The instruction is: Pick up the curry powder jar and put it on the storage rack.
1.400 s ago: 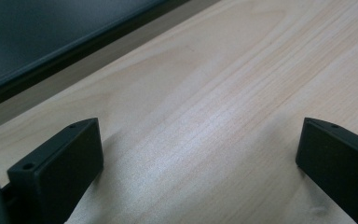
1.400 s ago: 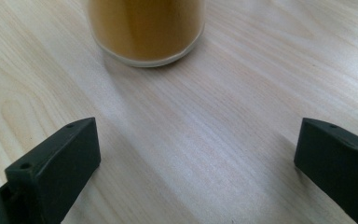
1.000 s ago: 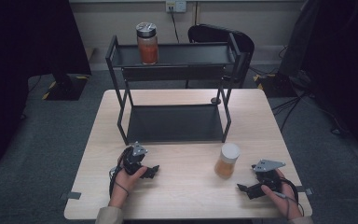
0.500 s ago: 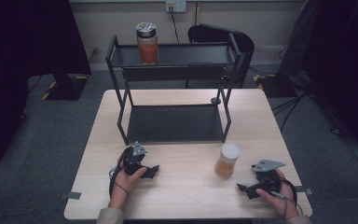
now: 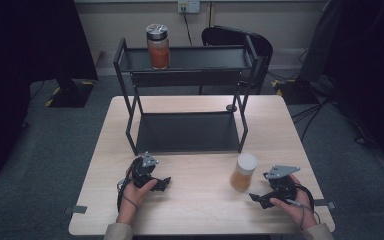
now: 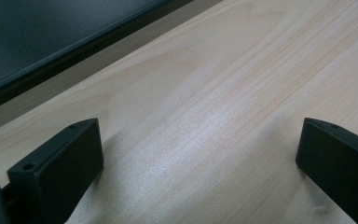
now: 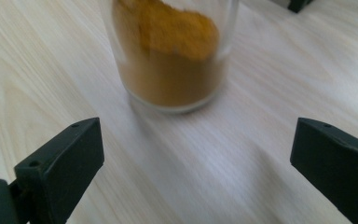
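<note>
Jar of yellow powder [image 5: 243,171]: we are seeing it standing upright on the table [image 5: 200,200], near the right front, its white lid on top; in the right gripper view the glass [image 7: 170,51] is sitting just ahead of the jaws, between their lines but not touching either.

Right tool [image 5: 258,198]: we are holding it low over the table, just beside the jar and pointing toward it; its jaws are standing wide apart with nothing between them but bare wood.

Left tool [image 5: 164,183]: we are resting it on the table at the left front, well apart from the jar; its jaws are spread wide over empty wood, and the dark edge of the rack's lower shelf [image 6: 51,42] is running across the top of the left gripper view.

Rack [image 5: 187,132]: a black two-level frame is standing at the back half of the table.

Jar of red contents [image 5: 158,46]: it is sitting upright on the rack's upper shelf, toward its left end.

Chair [image 5: 237,37]: a dark one is standing behind the table.
</note>
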